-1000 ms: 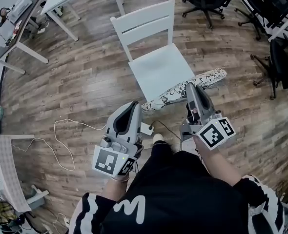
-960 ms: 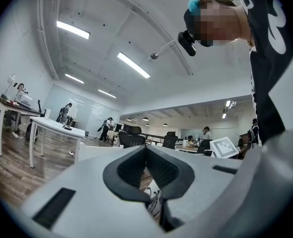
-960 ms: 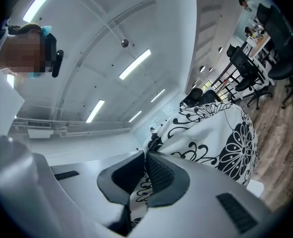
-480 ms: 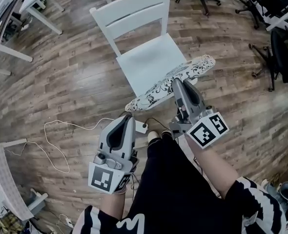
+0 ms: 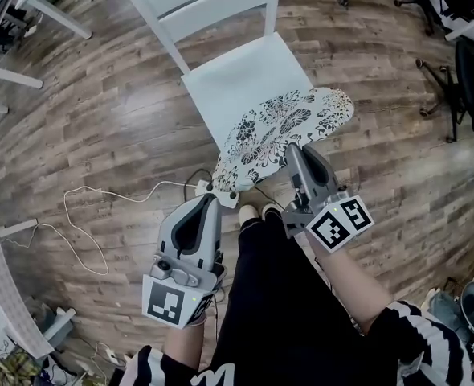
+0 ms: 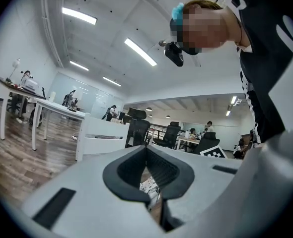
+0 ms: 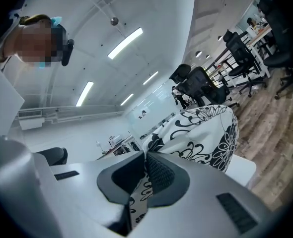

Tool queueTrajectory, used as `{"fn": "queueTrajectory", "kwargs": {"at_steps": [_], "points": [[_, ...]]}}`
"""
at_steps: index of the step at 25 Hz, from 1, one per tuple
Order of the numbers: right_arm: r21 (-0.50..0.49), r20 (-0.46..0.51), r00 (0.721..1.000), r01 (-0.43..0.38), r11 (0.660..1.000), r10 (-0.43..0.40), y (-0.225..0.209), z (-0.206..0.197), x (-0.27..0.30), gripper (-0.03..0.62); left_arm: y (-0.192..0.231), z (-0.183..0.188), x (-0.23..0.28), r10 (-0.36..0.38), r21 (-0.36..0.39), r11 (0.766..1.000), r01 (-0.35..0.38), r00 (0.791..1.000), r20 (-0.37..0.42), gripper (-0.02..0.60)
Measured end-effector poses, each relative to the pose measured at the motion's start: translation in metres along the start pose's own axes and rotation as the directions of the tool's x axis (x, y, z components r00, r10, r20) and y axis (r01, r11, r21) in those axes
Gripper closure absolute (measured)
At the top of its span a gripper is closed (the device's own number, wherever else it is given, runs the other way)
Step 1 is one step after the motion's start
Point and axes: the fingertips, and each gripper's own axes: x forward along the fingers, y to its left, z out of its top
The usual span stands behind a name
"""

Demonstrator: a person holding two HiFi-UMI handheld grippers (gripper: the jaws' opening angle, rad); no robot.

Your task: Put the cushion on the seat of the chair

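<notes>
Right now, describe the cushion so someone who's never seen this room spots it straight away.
Start at the white chair with the slatted back. Over the front of its seat hangs the cushion, its near edge pinched in the right claw. It is the only patterned thing there: white cloth with black flower prints against the plain white seat.

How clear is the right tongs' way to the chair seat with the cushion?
Probably yes. The right tongs are shut on the near edge of the cushion. Its far part overlaps the front of the seat, and the rest of the seat looks bare, with nothing in between.
</notes>
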Motion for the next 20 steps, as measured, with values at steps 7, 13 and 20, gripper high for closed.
{"fn": "queueTrajectory", "kwargs": {"at_steps": [7, 13, 20], "points": [[0.032, -0.067, 0.996, 0.062, 0.998, -0.060, -0.033, -0.037, -0.010, 0.568, 0.006, -0.021, 0.004, 0.022, -0.044, 0.999, -0.022, 1.000, -0.014, 0.575], [0.035, -0.088, 0.991, 0.106, 0.994, -0.103, -0.062, -0.059, -0.018, 0.568, 0.001, -0.043, 0.007, 0.026, -0.073, 0.997, -0.029, 0.999, -0.040, 0.575], [0.014, -0.107, 0.988, 0.114, 0.993, -0.111, -0.081, -0.084, -0.015, 0.568, 0.001, -0.059, 0.006, 0.036, -0.061, 0.997, -0.039, 0.998, -0.057, 0.575]]}}
